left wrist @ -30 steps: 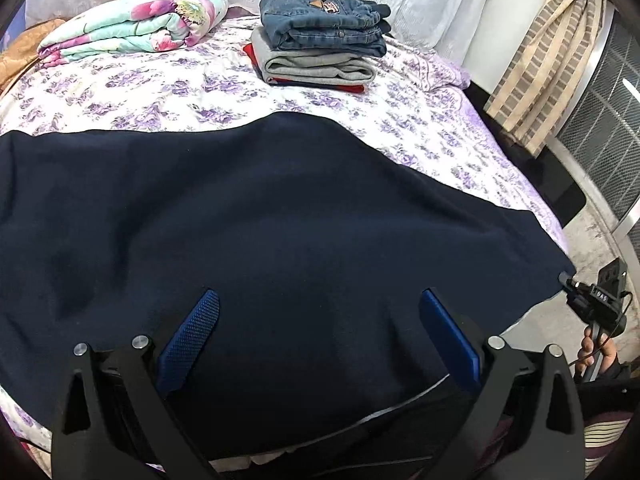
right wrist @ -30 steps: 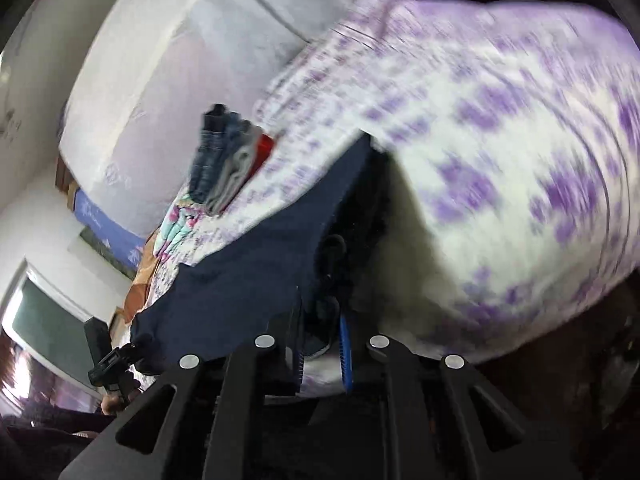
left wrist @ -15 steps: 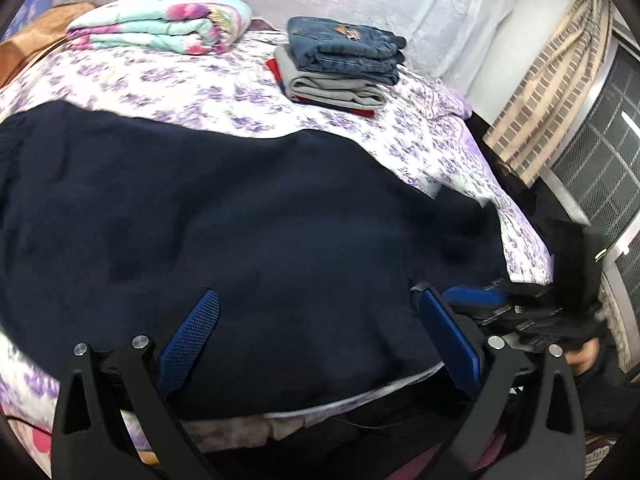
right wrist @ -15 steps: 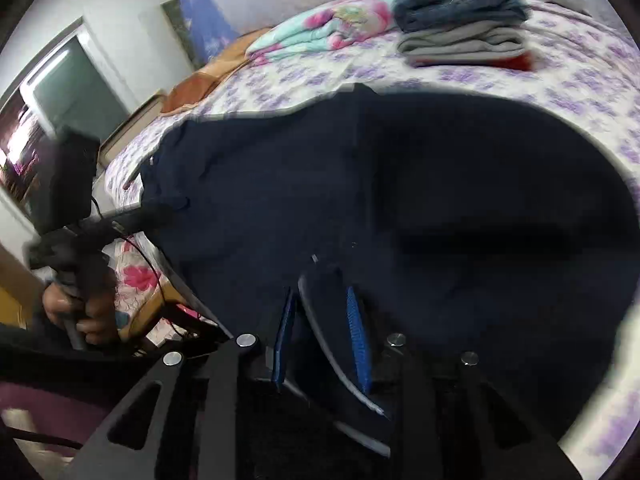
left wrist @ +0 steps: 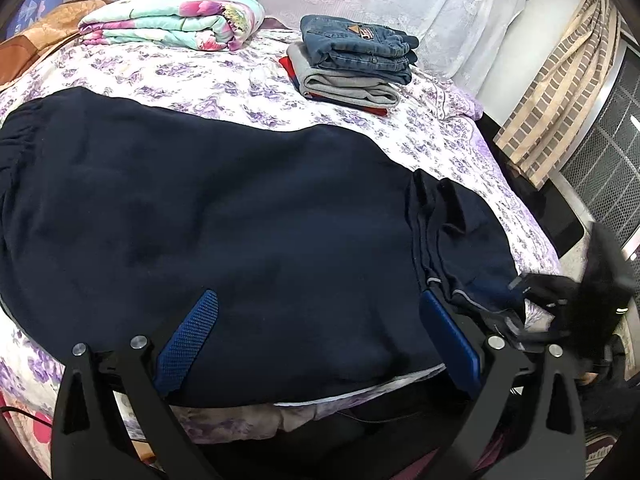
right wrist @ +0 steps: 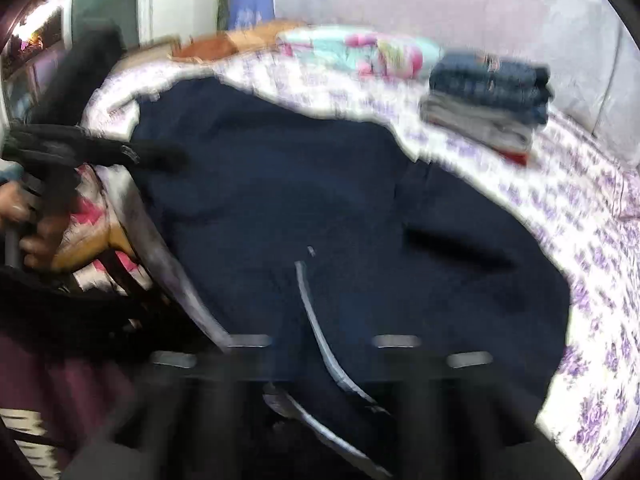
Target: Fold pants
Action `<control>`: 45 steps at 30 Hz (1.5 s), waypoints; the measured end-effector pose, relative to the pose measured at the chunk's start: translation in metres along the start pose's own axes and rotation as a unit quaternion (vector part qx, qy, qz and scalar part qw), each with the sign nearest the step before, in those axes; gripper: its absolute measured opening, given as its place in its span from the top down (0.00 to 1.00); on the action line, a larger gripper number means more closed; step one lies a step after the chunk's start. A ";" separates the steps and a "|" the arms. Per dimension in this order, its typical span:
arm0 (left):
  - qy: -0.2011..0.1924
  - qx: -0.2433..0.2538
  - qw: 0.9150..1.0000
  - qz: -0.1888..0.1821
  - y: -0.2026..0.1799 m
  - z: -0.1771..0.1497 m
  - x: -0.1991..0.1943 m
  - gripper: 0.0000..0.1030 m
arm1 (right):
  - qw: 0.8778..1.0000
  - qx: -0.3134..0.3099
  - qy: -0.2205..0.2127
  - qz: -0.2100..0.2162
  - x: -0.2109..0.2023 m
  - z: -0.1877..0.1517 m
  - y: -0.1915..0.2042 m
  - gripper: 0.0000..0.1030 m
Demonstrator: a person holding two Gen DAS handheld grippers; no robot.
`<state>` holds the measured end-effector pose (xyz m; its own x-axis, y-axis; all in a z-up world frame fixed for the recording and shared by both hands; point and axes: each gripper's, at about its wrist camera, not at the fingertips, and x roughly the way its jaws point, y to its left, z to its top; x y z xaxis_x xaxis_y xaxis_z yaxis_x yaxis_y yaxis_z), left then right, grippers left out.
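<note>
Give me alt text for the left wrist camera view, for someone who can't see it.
Navy pants lie spread across a floral-sheeted bed, with the open left gripper hovering over their near edge. Behind sit folded clothes and a rolled floral blanket.

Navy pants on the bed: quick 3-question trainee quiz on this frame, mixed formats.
1. True or false: the left gripper has its jaws wide open over the navy pants.
2. Which item tops the folded stack? A) grey garment B) jeans C) red garment
3. Fill in: the pants' right end is lifted over by the ____ gripper.

Key: 1 true; 2 B; 3 right. The right wrist view is too blurred to show the jaws.
</note>
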<state>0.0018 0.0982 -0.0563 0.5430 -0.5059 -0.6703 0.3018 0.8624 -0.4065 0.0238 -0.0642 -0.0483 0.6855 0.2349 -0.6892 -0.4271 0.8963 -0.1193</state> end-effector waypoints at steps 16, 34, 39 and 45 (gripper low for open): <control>0.002 -0.004 1.000 0.003 0.000 -0.002 0.001 0.05 | 0.997 -0.076 -0.027 -0.011 0.000 0.005 0.032 0.40; -0.001 -0.007 1.000 -0.005 0.003 -0.002 0.000 0.05 | 0.989 0.002 -0.119 0.086 -0.043 0.049 0.009 0.87; 0.000 -0.008 1.000 -0.005 0.003 -0.003 -0.001 0.05 | 0.996 -0.060 -0.008 0.061 0.031 0.021 0.049 0.63; 0.002 -0.003 1.000 0.000 0.004 -0.005 -0.003 0.05 | 0.991 -0.067 -0.098 0.056 -0.036 0.050 0.031 0.27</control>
<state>-0.0032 0.1031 -0.0589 0.5397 -0.5066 -0.6724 0.2967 0.8619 -0.4112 0.0158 -0.0264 0.0084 0.7244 0.4109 -0.5535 -0.5733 0.8050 -0.1527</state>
